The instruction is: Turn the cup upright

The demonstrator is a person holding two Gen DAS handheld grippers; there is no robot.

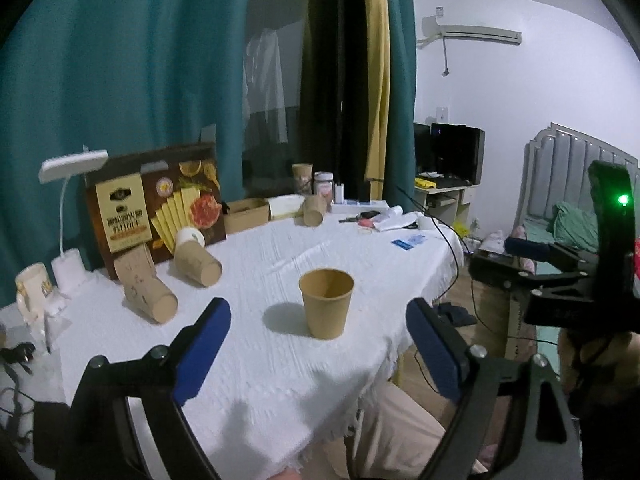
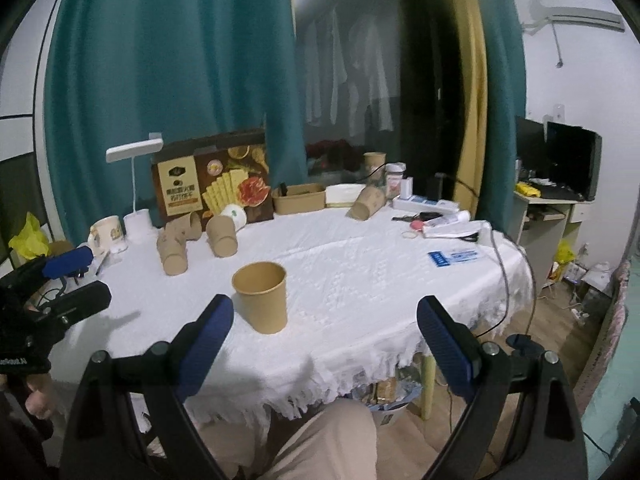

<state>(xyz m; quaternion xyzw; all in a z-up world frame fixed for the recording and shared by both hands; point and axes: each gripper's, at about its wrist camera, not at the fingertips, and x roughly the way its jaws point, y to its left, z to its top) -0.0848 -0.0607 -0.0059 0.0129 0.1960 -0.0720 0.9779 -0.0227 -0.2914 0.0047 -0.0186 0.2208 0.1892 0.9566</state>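
Observation:
A brown paper cup stands upright, mouth up, on the white tablecloth; it also shows in the right wrist view. My left gripper is open and empty, held back from the cup above the table's near edge. My right gripper is open and empty, near the table's front edge, the cup ahead of its left finger. The right gripper shows at the right of the left wrist view; the left gripper shows at the left of the right wrist view.
Several paper cups lie on their sides at the back left and back. A printed box, a desk lamp, a mug and small clutter line the far edge. Cables trail off the right side.

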